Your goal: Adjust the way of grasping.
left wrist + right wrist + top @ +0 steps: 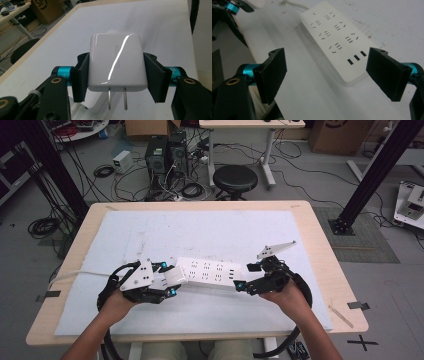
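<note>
The left tool [116, 75] clamps a glossy white charger [116, 63] at frame centre, its faint embossed lettering unreadable; the right tool [329, 75] gapes beside an unlabelled power strip [337, 37].

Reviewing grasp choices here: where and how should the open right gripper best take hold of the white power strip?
Probably across the power strip at its near end by the three USB slots, coming from above that end. Its two long parallel edges suit flat pads, and the right gripper already hangs open there, apparently wide enough.

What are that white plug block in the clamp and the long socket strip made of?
The charger looks like glossy white plastic: a bright streak of light reflects off its face. Its two prongs look like bare metal, grey and dully shiny. The power strip seems matte white plastic, with no glare on it.
</note>
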